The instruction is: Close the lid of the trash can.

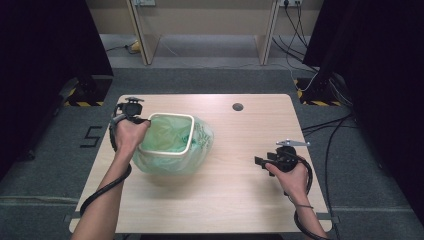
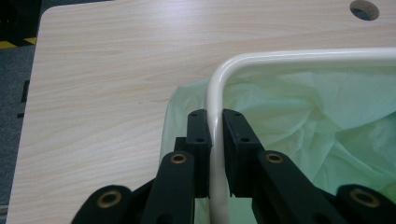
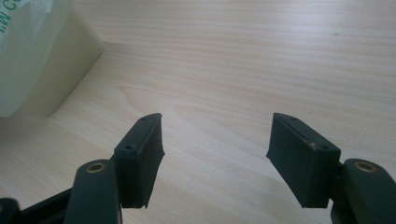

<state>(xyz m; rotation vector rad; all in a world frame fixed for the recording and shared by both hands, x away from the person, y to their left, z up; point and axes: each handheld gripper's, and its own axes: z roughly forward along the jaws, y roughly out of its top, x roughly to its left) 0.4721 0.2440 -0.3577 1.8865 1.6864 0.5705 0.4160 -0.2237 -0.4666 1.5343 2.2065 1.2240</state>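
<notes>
My left gripper (image 1: 134, 116) sits at the left of the high view, clamped on the near-left stretch of the cream rim (image 1: 167, 150) of the small waste bin (image 1: 172, 145). In the left gripper view the two black pads (image 2: 198, 135) press that rim tube (image 2: 215, 140) from either side, one pad outside, one inside against the green bag liner (image 2: 327, 121). So the left jaws are closed on the rim, and the rim runs straight up the frame between them before bending right at the corner.

Moving right across the high view: the bin stands left of centre on the wooden table (image 1: 240, 190), the liner spilling over its right side. Then bare wood. Then my right gripper (image 1: 260, 162), low and right in the frame, jaws pointing left toward the bin, well apart from it.

That's the relation that counts, I'd say: the bin lies straight left of the right gripper, and the loose liner hangs on the side facing it.

In the right gripper view the jaws stand wide with nothing between them, just table grain. The bin's cream wall (image 3: 70, 70) and a fold of the liner (image 3: 28, 51) sit in the upper left corner. That view gives me the bin's base meeting the table; the left gripper view gives the grip itself, which my hand covers from above.
</notes>
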